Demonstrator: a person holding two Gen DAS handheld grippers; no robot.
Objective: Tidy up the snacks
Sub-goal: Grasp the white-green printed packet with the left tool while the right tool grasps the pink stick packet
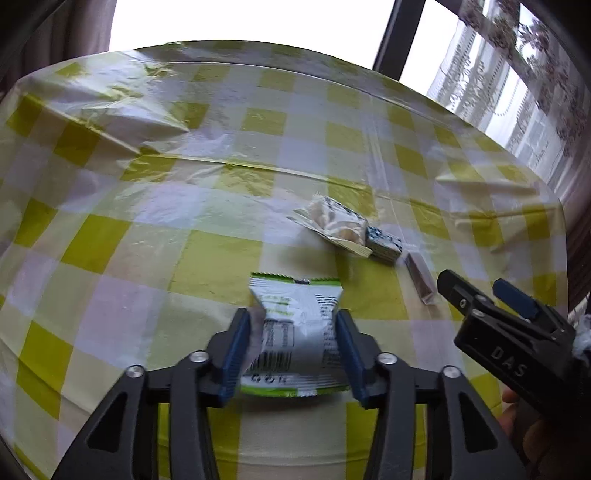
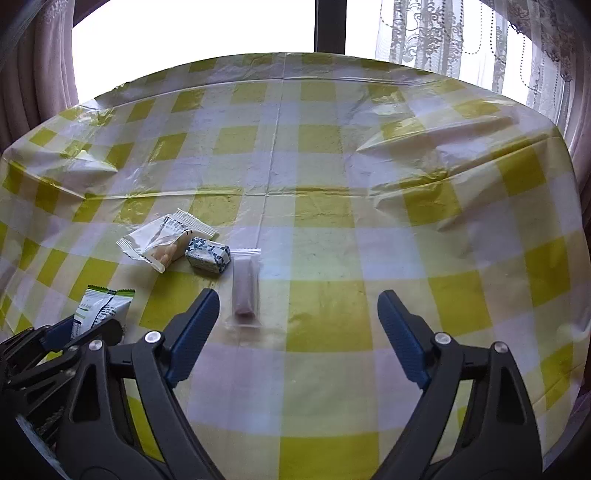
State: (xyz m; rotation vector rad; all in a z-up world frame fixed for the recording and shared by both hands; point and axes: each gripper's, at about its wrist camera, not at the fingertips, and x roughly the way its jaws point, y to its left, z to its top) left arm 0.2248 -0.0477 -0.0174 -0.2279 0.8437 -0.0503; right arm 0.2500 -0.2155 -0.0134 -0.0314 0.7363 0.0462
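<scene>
Between your left gripper (image 1: pixel 293 350) jaws: green-white snack packet (image 1: pixel 295 332), pads flanking it, grip uncertain | right gripper (image 2: pixel 299 332) jaws apart, empty, clear-wrapped bar (image 2: pixel 245 288) just ahead-left, likely next.

Left wrist cam sits just behind the left gripper (image 1: pixel 293 343), angled down over the checked tablecloth (image 1: pixel 155 192) toward the bright window (image 1: pixel 240 22) — close in, a green-and-white snack packet (image 1: pixel 295 332) between its fingers filling the lower centre, the right gripper (image 1: pixel 476 291) entering ahead-right of the claw. Right wrist cam looks the same way from behind the right gripper (image 2: pixel 299 314), also tilted down, a bit further off the cloth, with the left gripper (image 2: pixel 79 332) at its lower left. Both share the clear wrapper (image 2: pixel 166 240), blue-patterned block (image 2: pixel 208 254) and pink bar (image 2: pixel 245 286) — ahead-right of the left claw, ahead-left of the right.
</scene>
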